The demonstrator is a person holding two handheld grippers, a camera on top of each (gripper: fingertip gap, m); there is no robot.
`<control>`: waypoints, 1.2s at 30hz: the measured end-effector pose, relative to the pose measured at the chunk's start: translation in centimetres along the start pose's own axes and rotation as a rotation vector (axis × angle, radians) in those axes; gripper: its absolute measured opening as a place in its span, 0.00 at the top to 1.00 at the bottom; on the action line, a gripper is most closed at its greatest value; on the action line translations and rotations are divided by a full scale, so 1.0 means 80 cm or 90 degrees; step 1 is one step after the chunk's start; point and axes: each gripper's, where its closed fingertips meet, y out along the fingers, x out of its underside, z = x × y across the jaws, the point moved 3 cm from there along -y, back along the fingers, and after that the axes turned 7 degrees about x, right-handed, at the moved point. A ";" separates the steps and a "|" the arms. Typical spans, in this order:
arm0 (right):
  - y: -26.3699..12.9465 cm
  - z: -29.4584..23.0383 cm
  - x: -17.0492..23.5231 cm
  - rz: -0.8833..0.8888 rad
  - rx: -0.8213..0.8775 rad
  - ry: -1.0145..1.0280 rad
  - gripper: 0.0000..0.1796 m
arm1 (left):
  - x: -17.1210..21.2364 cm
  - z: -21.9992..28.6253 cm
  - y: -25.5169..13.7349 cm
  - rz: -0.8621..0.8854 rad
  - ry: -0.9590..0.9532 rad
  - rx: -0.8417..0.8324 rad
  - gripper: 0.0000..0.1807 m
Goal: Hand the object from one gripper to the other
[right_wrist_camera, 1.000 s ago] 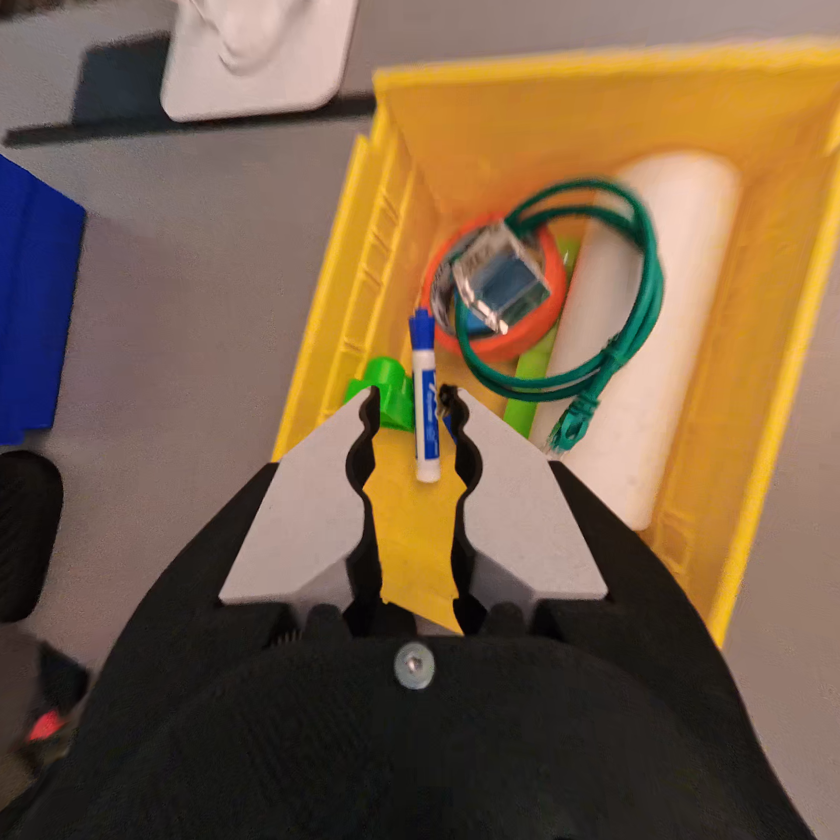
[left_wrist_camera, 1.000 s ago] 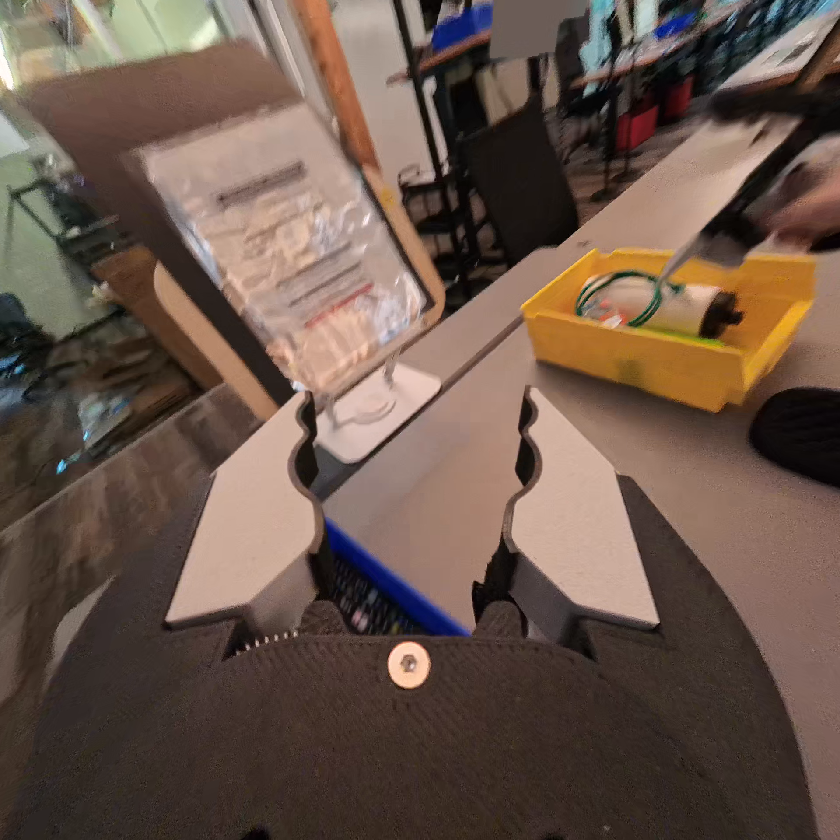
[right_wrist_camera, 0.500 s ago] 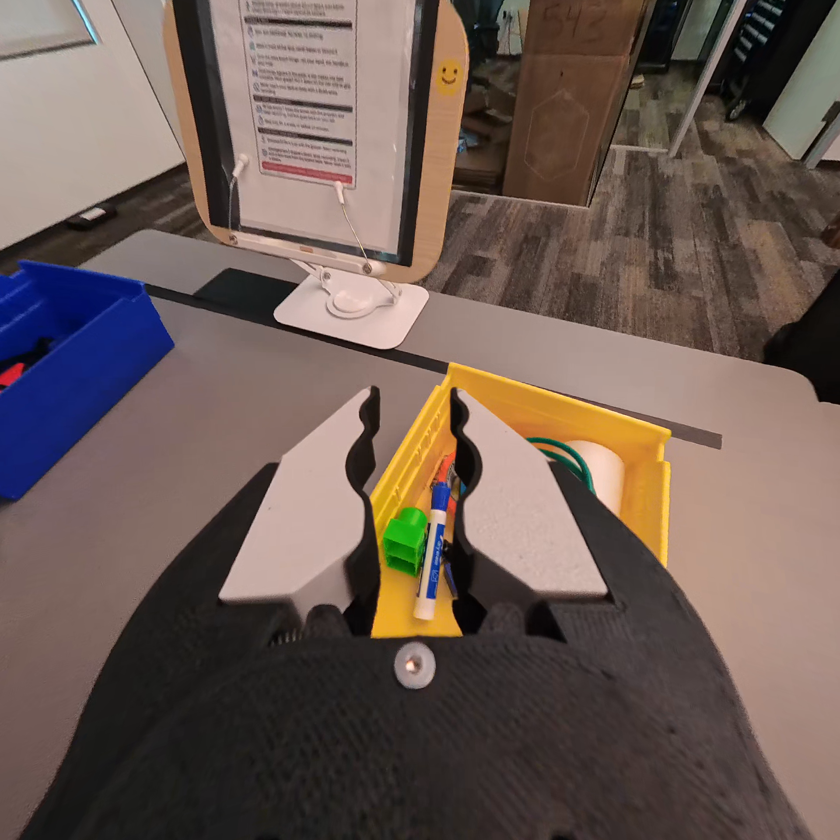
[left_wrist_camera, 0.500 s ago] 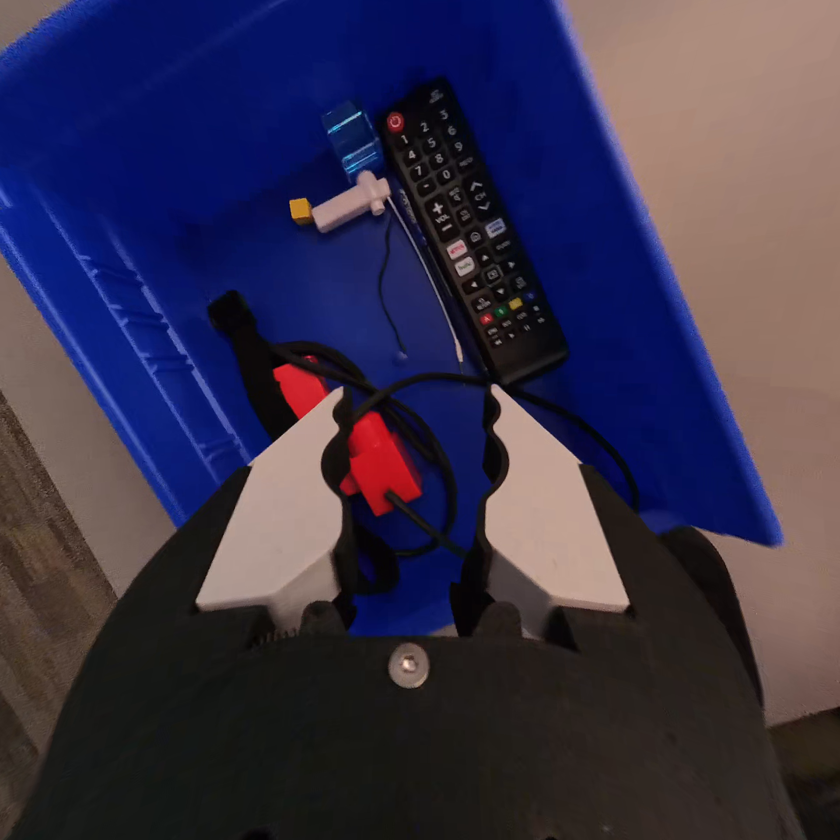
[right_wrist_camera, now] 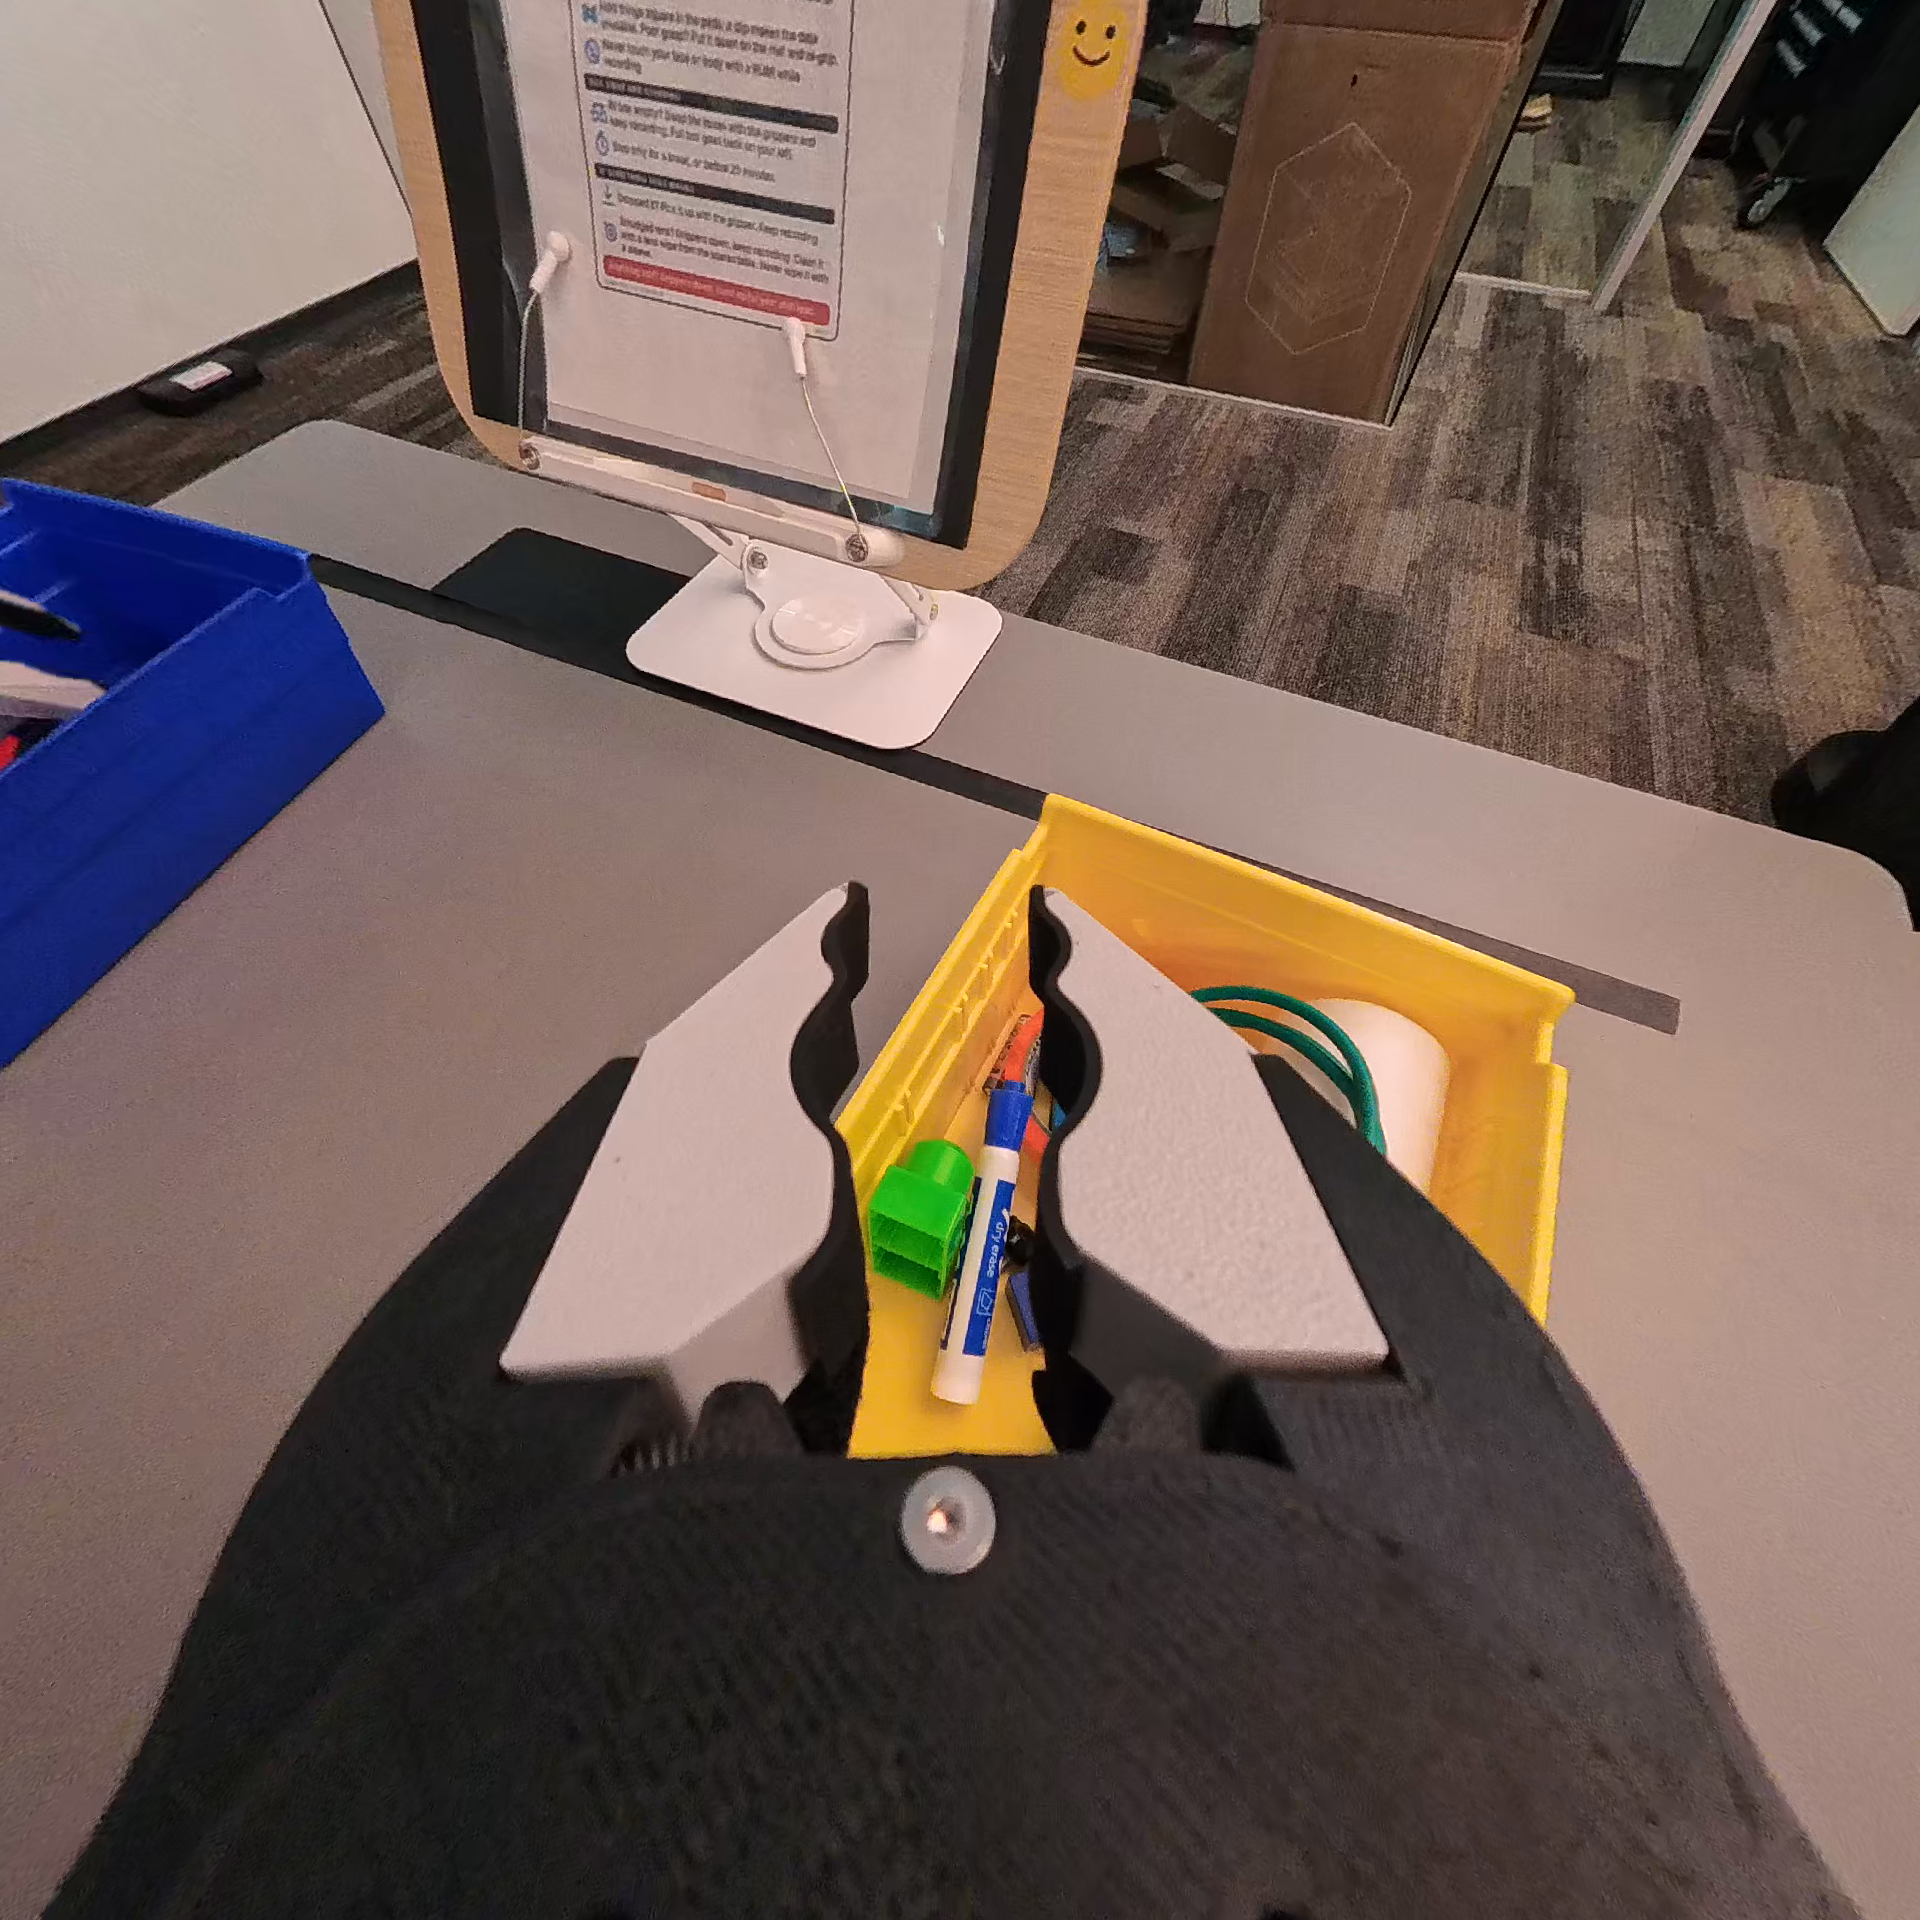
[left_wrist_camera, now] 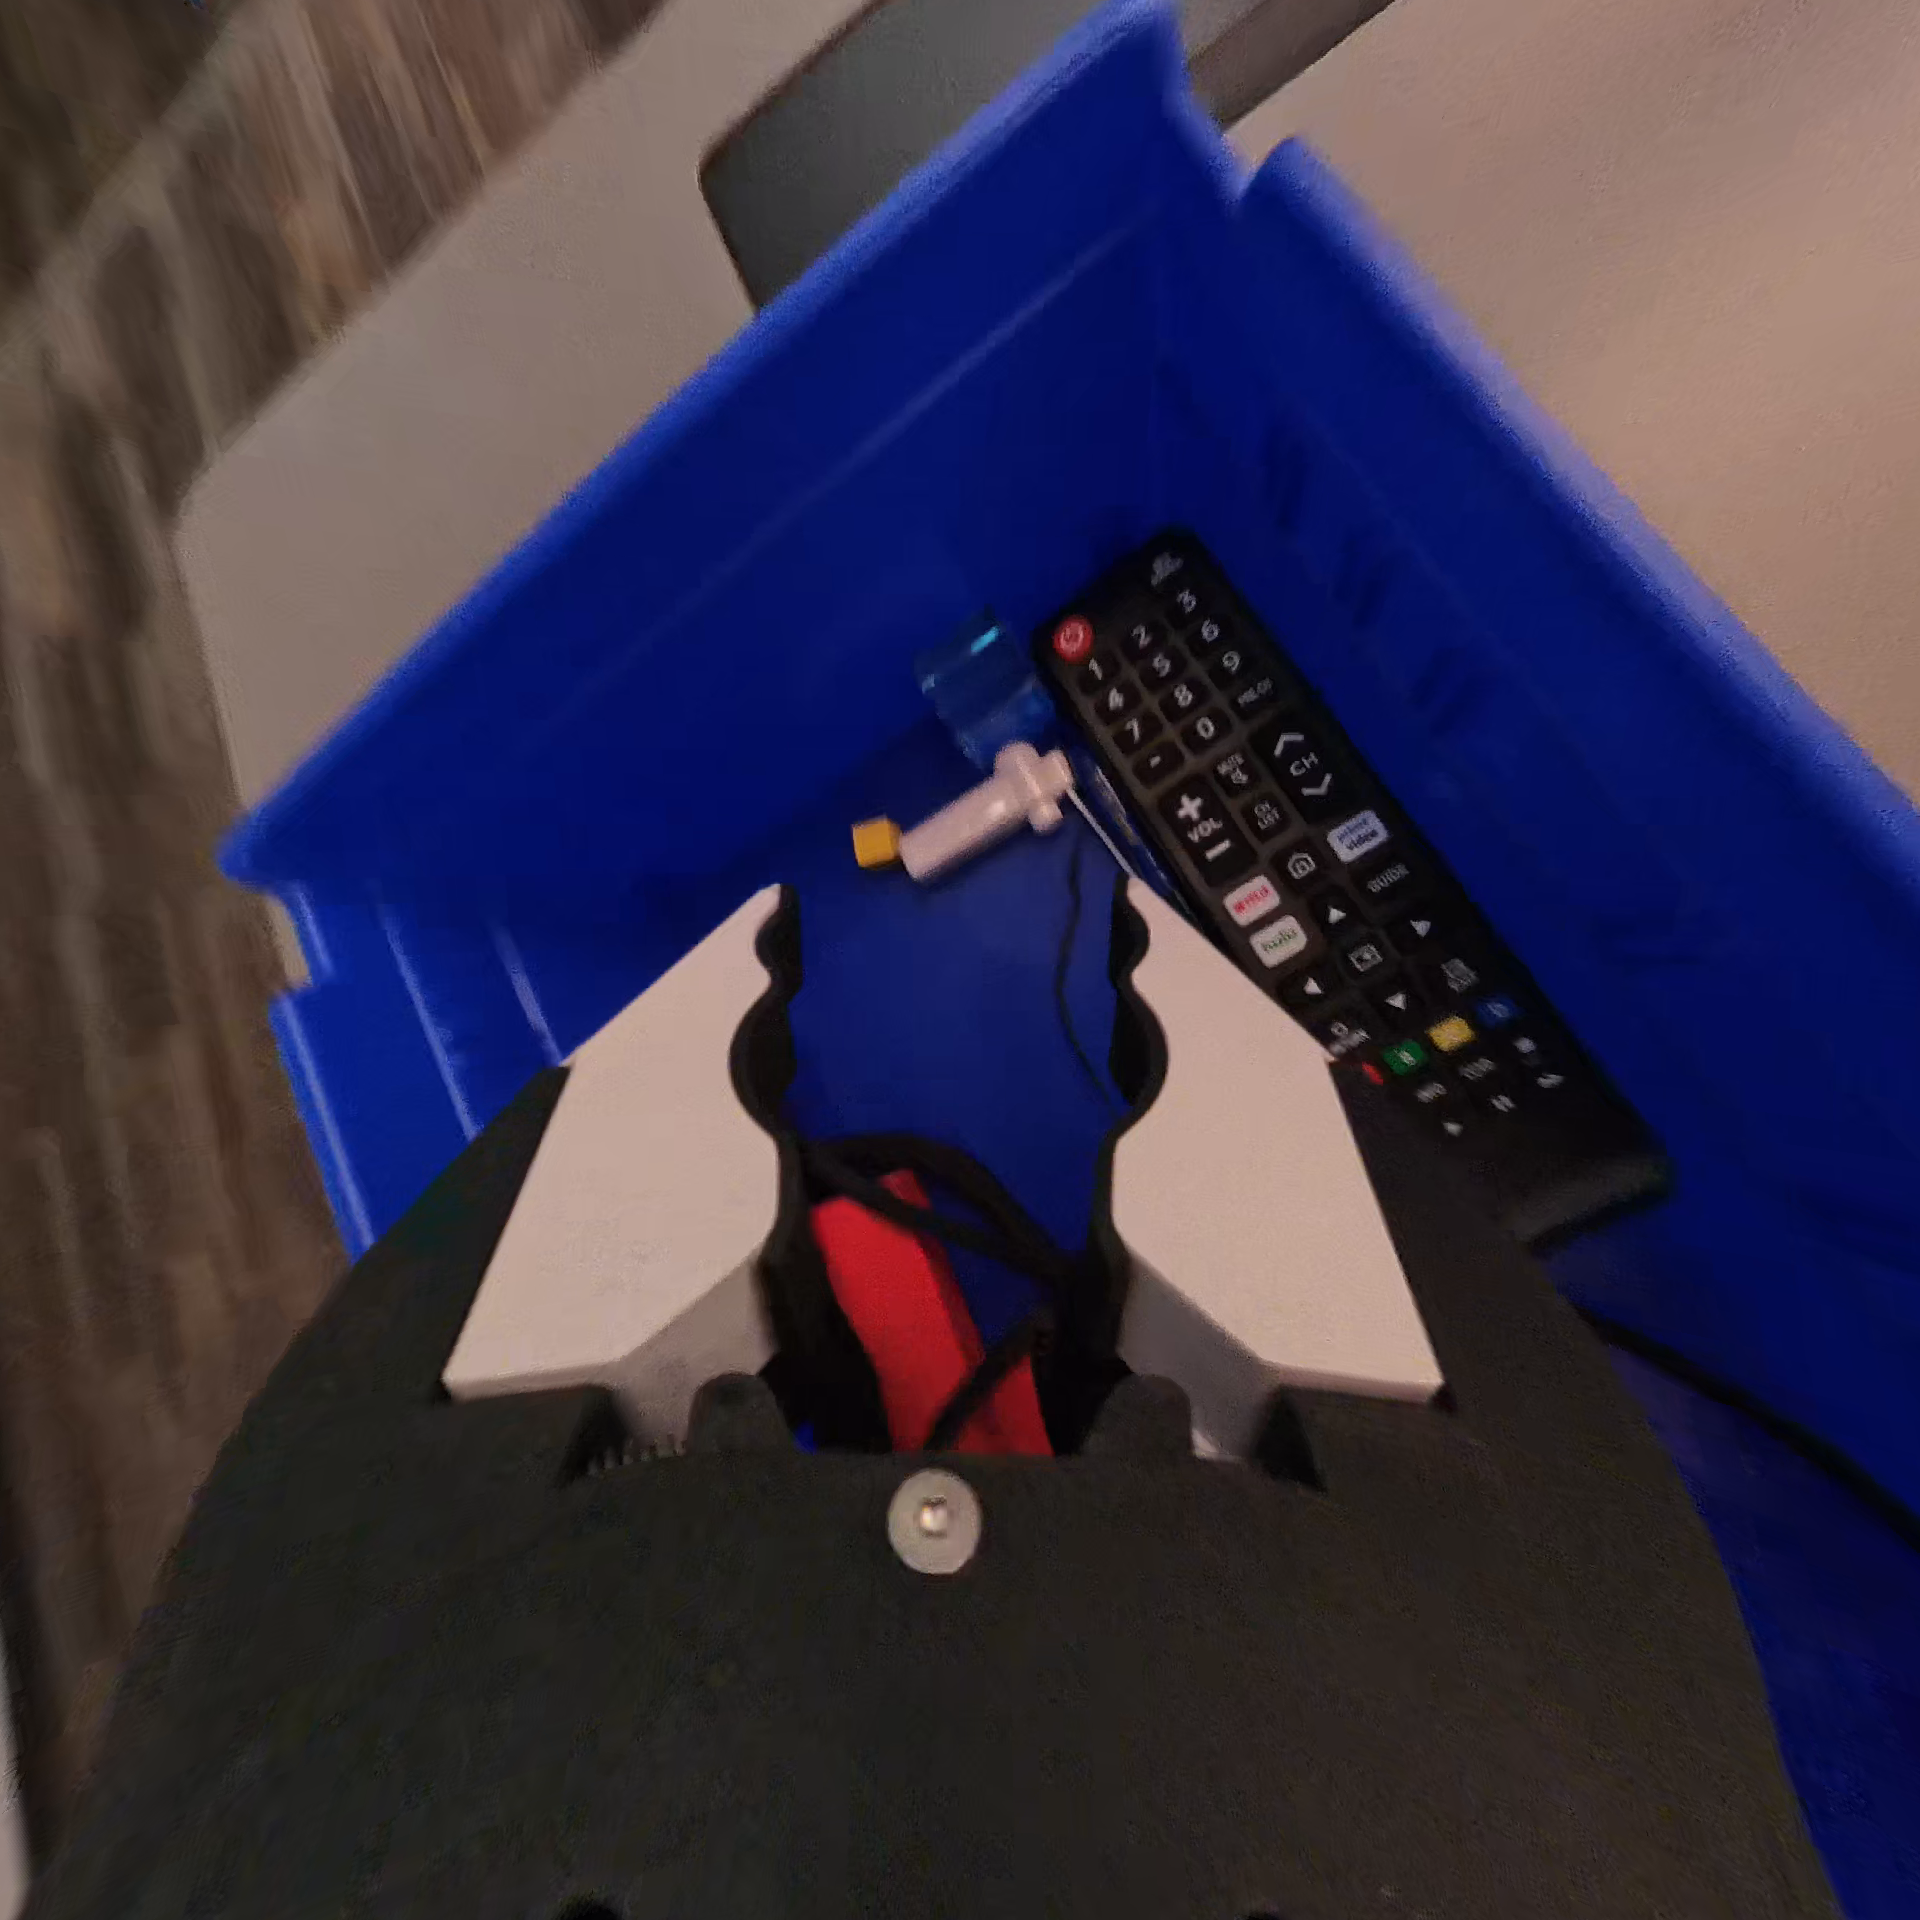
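The left gripper (left_wrist_camera: 951, 997) hangs over the blue bin (left_wrist_camera: 727, 582), its fingers (left_wrist_camera: 644, 1174) spread and holding nothing. Which object is to be handed over cannot be told. Likeliest is the red plug-like piece (left_wrist_camera: 899, 1320), tangled in black cord (left_wrist_camera: 997, 1205), low between the finger roots, its long axis roughly along the fingers. A black remote control (left_wrist_camera: 1320, 883) lies to the right, pointing away. The right gripper (right_wrist_camera: 945, 1039), narrowly parted and empty, is above the yellow bin (right_wrist_camera: 1299, 914) over a dry-erase marker (right_wrist_camera: 982, 1236) lying lengthwise; it is well apart from the blue bin. Remote buttons and marker bear print, not repeated here.
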 end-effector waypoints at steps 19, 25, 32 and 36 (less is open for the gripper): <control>0.041 -0.011 0.023 -0.090 -0.032 -0.067 0.84 | 0.011 -0.020 0.053 -0.191 0.516 0.129 0.69; 0.046 -0.013 0.027 -0.099 -0.044 -0.070 0.84 | 0.007 -0.014 0.070 -0.203 0.547 0.169 0.79; 0.053 -0.018 0.034 -0.124 -0.057 -0.078 0.85 | 0.005 -0.015 0.078 -0.253 0.507 0.237 0.87; 0.053 -0.023 0.043 -0.149 -0.069 -0.101 0.86 | 0.006 -0.013 0.078 -0.273 0.494 0.265 0.92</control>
